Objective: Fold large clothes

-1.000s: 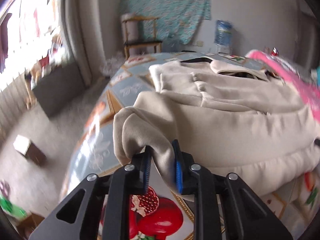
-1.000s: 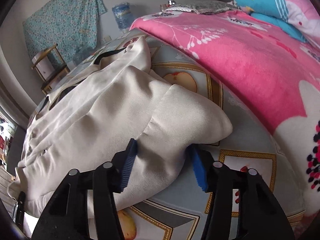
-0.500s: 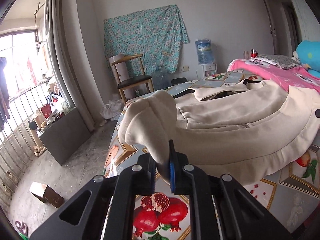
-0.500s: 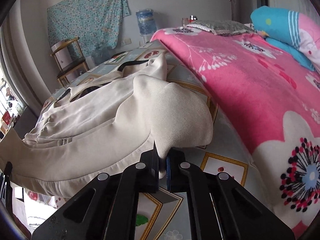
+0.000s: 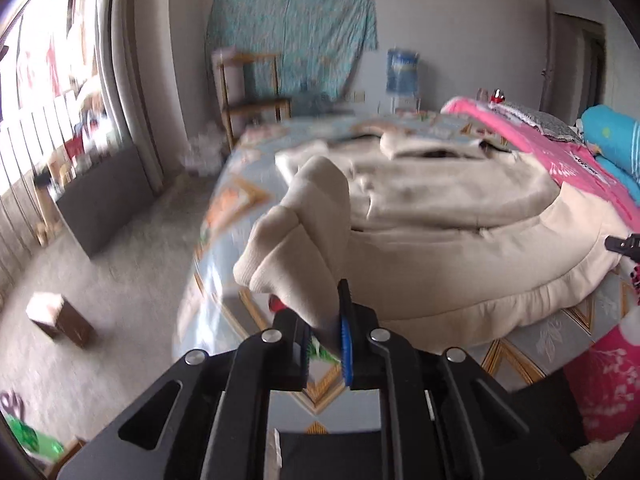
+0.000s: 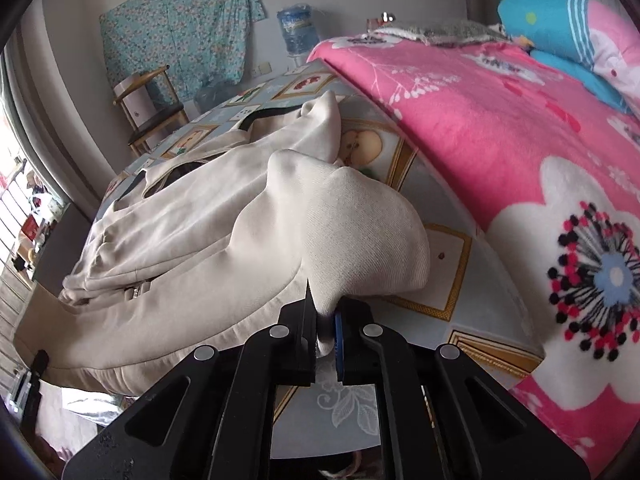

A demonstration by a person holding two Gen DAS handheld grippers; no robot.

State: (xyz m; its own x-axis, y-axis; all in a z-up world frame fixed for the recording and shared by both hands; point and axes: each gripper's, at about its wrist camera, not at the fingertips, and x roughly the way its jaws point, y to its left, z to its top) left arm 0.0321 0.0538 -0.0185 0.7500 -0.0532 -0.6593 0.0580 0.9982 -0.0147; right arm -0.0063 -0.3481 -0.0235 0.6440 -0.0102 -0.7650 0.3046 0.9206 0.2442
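Observation:
A large beige zip jacket (image 5: 440,248) lies spread on the bed, collar at the far end. My left gripper (image 5: 322,320) pinches the jacket's bunched near-left hem corner (image 5: 296,240) and holds it up off the sheet. Its jaws are opening a little, with cloth still pressed between the pads. In the right wrist view the jacket (image 6: 192,248) stretches away to the left. My right gripper (image 6: 323,314) clamps the near-right hem corner (image 6: 360,232), raised in a peak. Its jaws are also opening slightly, with fabric still between them.
The bed sheet (image 6: 448,264) is pale blue with fruit squares. A pink flowered blanket (image 6: 500,120) and a blue pillow (image 6: 560,24) fill the right side. A wooden chair (image 5: 248,92), a water bottle (image 5: 402,70) and a small box (image 5: 60,318) stand off the bed's left and far end.
The right gripper closed from wide open onto the hem corner. Both grippers have lifted their corners and carried them forward over the jacket.

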